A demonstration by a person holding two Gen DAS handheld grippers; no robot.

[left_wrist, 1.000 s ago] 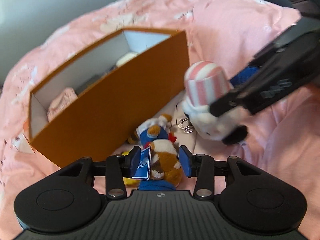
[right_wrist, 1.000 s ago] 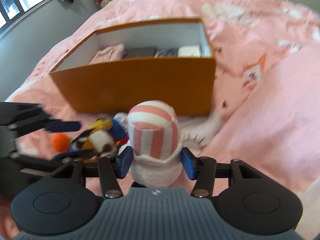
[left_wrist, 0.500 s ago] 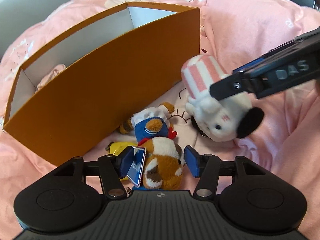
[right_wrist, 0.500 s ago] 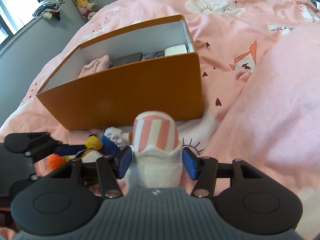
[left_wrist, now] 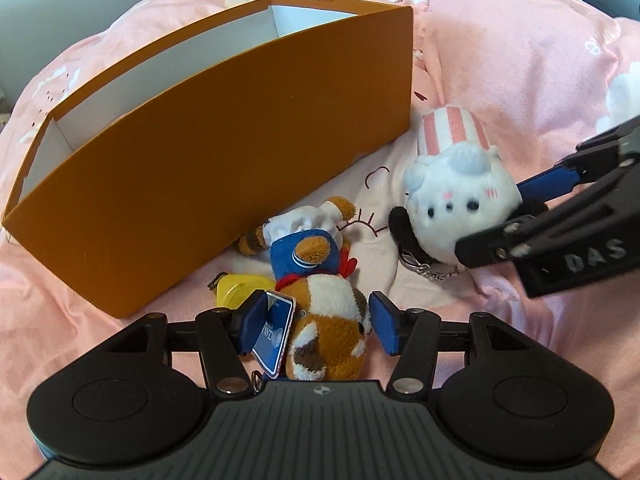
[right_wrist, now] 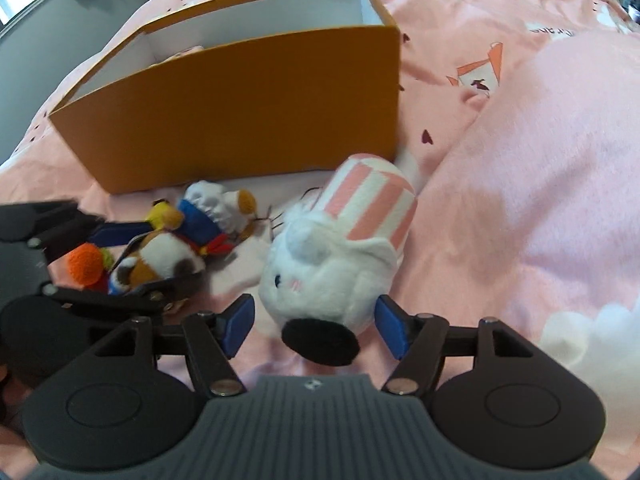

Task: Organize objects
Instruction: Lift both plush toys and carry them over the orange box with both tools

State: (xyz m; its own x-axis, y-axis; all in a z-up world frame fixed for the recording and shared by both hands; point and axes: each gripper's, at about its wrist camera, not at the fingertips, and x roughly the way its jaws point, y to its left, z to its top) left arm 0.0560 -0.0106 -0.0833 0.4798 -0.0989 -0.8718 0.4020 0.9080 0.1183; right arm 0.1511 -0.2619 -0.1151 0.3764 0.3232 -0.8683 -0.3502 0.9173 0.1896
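The left tongs stand spread over a brown-and-white plush dog that lies on the bed between the blue pads – a blue hang tag leans against the left pad, while the right pad stands just clear of the fur. Just beyond the dog's body lie its blue cap and a yellow piece, both close to the foot of the box.

The right tongs are opening around a white plush cat with a pink-striped hat; the toy lies on the pink bedspread with its face turned up, and neither blue pad touches it. A small metal chain trails from the cat onto the sheet. The two toys lie near each other, apart, the dog to the cat's left in the right wrist view.

Behind both toys stands an open orange box with a white inside. Something pale pink shows over its near wall – what it is cannot be told.
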